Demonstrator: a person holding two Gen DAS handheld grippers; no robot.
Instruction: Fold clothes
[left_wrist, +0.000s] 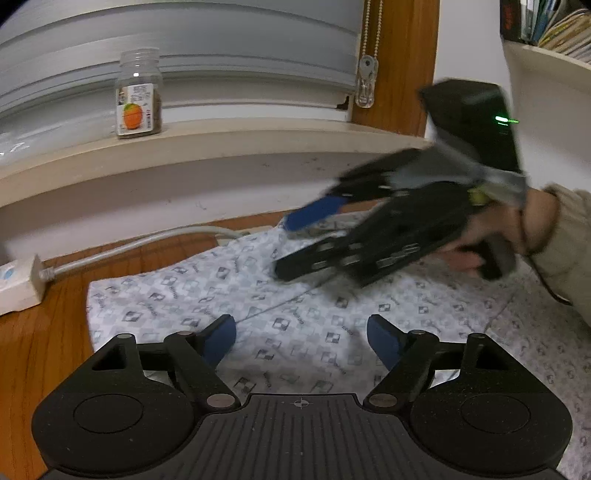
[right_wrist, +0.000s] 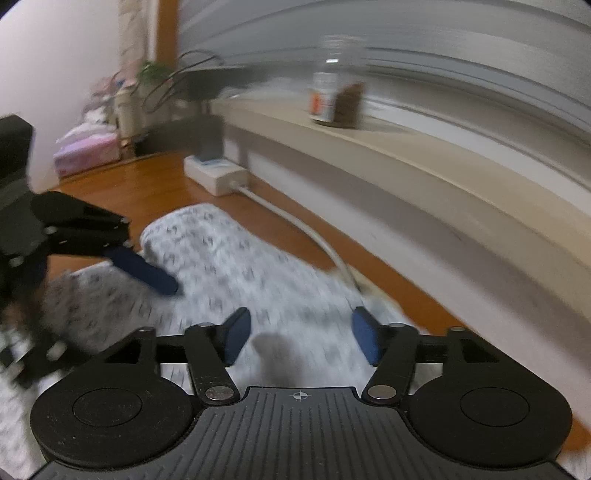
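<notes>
**Under both grippers: cloth flat, nothing gripped**

Below the left gripper (left_wrist: 301, 338) lies the cloth (left_wrist: 207, 295), a checked garment spread on the wood floor (left_wrist: 33, 354). Jaws wide, blue pads clear of the fabric, nothing between them. Likely parked over the near edge to pick a fold point.

Ahead and right of it, the right gripper (left_wrist: 286, 245) sits low over the cloth's far part, held by a hand (left_wrist: 513, 225). Jaws apart, empty; looks like it's crossing to a far edge.

Right wrist view, blurred: right gripper (right_wrist: 299, 334) partly open over cloth (right_wrist: 221, 251), left gripper (right_wrist: 110, 291) to its left.

View differences:
- Left view alone shows the hand, sleeve and a seam line across the fabric.
- Right view alone shows the cloth's rounded far end and the cable (right_wrist: 314, 240) running from the power strip (right_wrist: 218, 175) beside it.
- Jar (left_wrist: 138, 96) on the sill shows in both.
</notes>
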